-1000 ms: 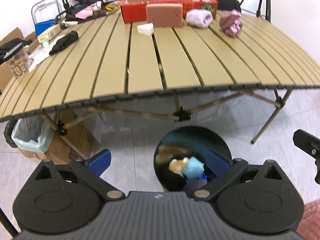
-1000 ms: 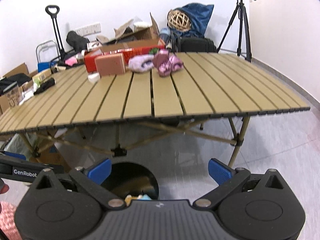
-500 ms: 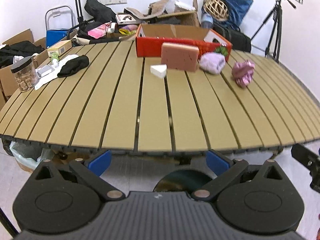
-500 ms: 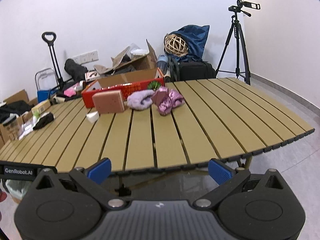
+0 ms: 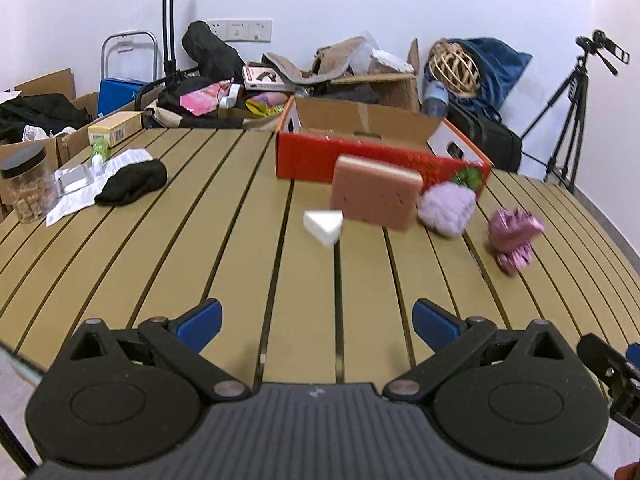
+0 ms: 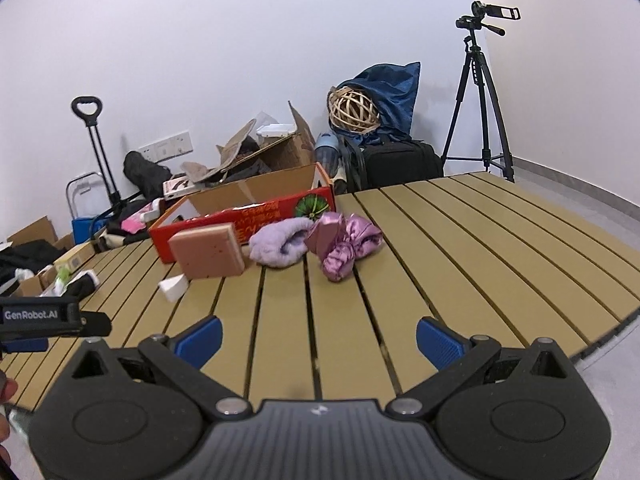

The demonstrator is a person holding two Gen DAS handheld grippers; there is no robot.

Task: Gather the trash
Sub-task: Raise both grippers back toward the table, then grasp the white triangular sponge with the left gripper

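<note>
- Step: you're between picks, I'd say. Left gripper (image 5: 316, 320) and right gripper (image 6: 318, 338) both spread wide, nothing held, low over the table (image 5: 160, 280) near edge.
- Trash well ahead: white wedge (image 5: 324, 226) at 12 from left; pink wrapper (image 6: 346, 246) at 12 from right, touching lilac wad (image 6: 280, 246).
- Next: reach fwd, straddle one piece, then close.
- Red box (image 5: 360, 160): open top, contents hidden. Jar (image 5: 26, 184) at 10: brownish bits.
</note>
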